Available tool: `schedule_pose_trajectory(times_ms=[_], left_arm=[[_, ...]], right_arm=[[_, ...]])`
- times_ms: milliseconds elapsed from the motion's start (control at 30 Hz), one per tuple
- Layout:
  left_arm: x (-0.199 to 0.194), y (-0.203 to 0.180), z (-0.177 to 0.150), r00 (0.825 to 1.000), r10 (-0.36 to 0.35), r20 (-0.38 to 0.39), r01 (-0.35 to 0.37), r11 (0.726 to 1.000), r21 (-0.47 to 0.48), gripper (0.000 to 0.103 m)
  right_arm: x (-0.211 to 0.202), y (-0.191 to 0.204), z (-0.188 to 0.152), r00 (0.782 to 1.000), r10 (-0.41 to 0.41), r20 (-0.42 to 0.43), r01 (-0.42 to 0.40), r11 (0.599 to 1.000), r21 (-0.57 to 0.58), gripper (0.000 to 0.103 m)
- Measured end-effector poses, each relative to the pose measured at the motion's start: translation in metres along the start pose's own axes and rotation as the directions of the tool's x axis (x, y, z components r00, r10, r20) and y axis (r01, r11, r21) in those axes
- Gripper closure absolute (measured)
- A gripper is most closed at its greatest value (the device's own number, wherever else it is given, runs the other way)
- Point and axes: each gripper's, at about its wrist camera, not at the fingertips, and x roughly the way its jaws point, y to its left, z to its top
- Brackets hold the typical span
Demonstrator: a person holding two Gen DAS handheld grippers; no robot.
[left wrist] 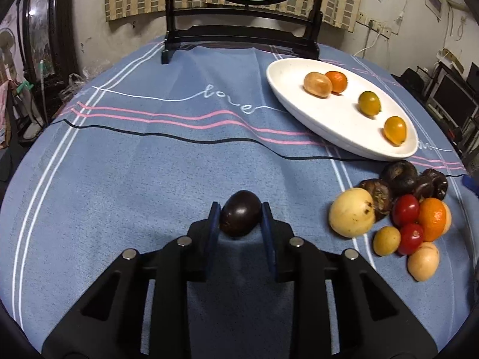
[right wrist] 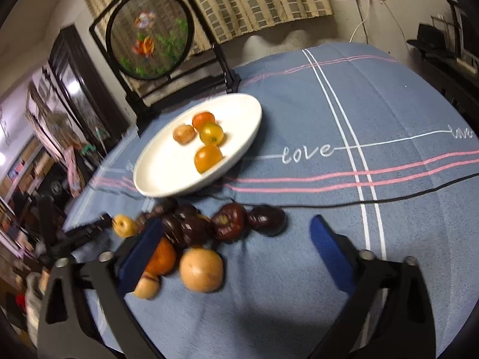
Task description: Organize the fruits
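While the left gripper [left wrist: 241,214] pinches a dark plum [left wrist: 240,213] resting on the blue cloth [left wrist: 134,179], likely bound for sorting, the loose fruit pile [left wrist: 398,209] lies to its right. Right gripper [right wrist: 239,239] gapes wide over that pile, holding nothing. White plate [left wrist: 302,110] beyond holds 4 orange-yellow fruits [left wrist: 369,103].
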Motion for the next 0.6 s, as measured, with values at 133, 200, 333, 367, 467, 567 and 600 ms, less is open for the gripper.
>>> schedule_pose_trajectory(times_ms=[133, 200, 333, 367, 467, 567, 600], left_arm=[[0.000, -0.005, -0.001, 1.000, -0.010, 0.000, 0.010, 1.000, 0.019, 0.076], [0.000, -0.006, -0.001, 1.000, -0.009, 0.001, 0.009, 1.000, 0.019, 0.076], [0.001, -0.006, -0.001, 1.000, -0.009, -0.003, 0.009, 1.000, 0.019, 0.076], [0.001, -0.006, -0.001, 1.000, -0.009, -0.003, 0.009, 1.000, 0.020, 0.076], [0.001, -0.006, -0.001, 1.000, -0.008, -0.004, 0.008, 1.000, 0.019, 0.076], [0.001, -0.006, -0.001, 1.000, -0.007, -0.007, 0.007, 1.000, 0.020, 0.076], [0.001, -0.006, -0.001, 1.000, -0.008, -0.008, 0.008, 1.000, 0.019, 0.076]], right_arm=[[0.009, 0.010, -0.009, 0.999, -0.010, -0.038, 0.008, 0.998, -0.065, 0.027], [0.009, 0.028, -0.013, 1.000, -0.009, -0.016, 0.006, 0.988, -0.156, 0.032], [0.022, 0.061, -0.022, 0.998, -0.068, 0.011, 0.068, 0.942, -0.328, 0.047], [0.028, 0.065, -0.022, 0.997, -0.076, 0.009, 0.075, 0.933, -0.351, 0.053], [0.040, 0.066, -0.021, 0.996, -0.091, -0.004, 0.083, 0.926, -0.367, 0.059], [0.046, 0.061, -0.020, 0.995, -0.099, -0.013, 0.087, 0.930, -0.358, 0.066], [0.048, 0.062, -0.019, 0.995, -0.096, -0.009, 0.086, 0.929, -0.359, 0.070]])
